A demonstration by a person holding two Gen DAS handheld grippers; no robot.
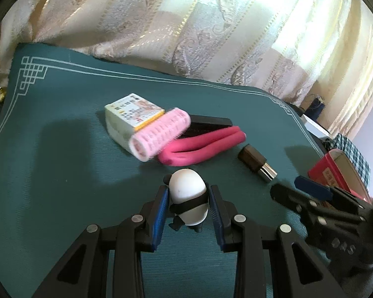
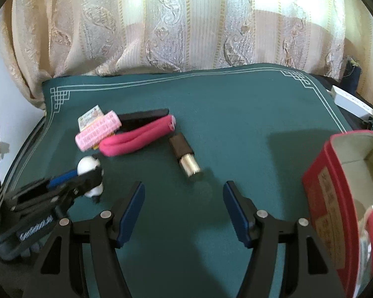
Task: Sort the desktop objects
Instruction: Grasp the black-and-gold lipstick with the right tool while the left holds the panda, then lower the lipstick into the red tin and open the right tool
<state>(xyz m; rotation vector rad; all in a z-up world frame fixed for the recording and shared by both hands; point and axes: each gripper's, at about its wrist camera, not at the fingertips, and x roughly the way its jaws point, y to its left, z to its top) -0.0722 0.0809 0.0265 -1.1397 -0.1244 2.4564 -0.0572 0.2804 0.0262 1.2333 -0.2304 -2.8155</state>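
Panda (image 1: 187, 200) sits clamped between the left gripper (image 1: 188, 207) above the green mat (image 1: 62, 149), the right gripper (image 2: 184, 211) gaping empty near the red box (image 2: 335, 198), and its rounded, smooth-looking body could slip out.

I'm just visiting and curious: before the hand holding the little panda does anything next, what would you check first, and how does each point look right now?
1. Panda figurine sits between the left gripper's blue pads: ok, both pads press its sides.
2. Right gripper free for another item: ok, jaws apart with nothing between them.
3. Red box open to receive things: ok, its top is open, with something pink already inside.
4. Room left in the box: cannot tell, most of its inside is out of frame.
5. Items still on the green mat: not ok, pink hair roller, magenta foam curler, lipstick and small printed box remain.
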